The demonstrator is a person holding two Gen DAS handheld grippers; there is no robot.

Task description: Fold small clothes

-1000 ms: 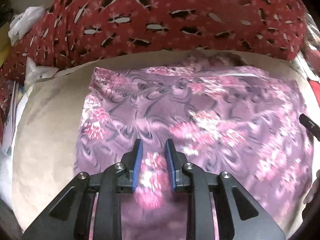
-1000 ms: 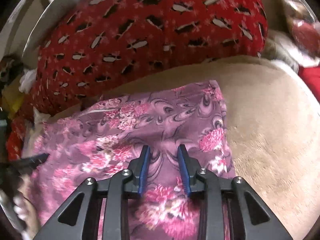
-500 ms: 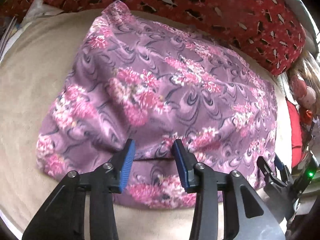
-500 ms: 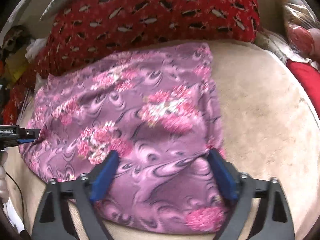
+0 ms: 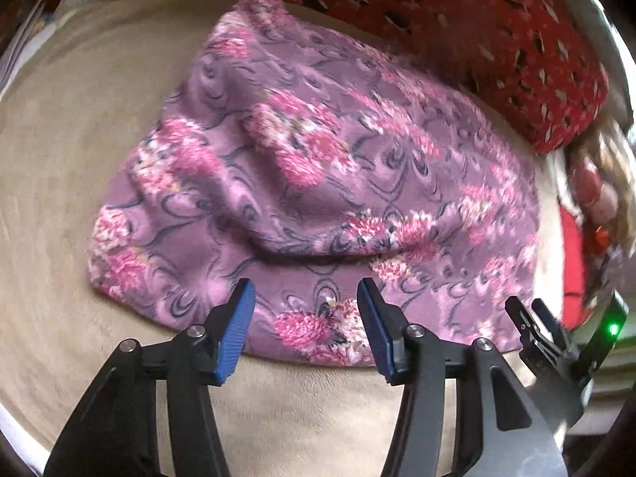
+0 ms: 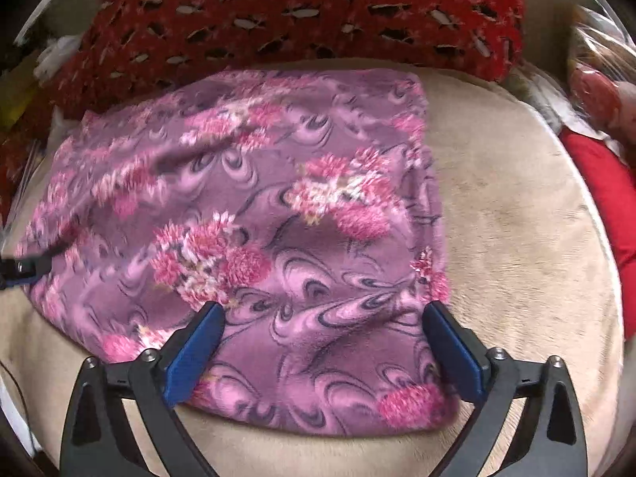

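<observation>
On beige cushion [image 6: 516, 218]: folded floral cloth [image 6: 246, 214], seemingly doubled.

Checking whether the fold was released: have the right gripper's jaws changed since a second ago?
Yes. The right gripper has opened wide and drawn back: its jaws, earlier narrow over the purple floral garment, now straddle its near edge on the beige cushion.

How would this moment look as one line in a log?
stage: fold laid | left gripper: open, empty | right gripper: open, empty | purple floral garment: folded on beige cushion

Purple garment [image 5: 318, 167], pink florals; red pillow [image 6: 302, 12]; beige blanket [image 6: 516, 238].
</observation>
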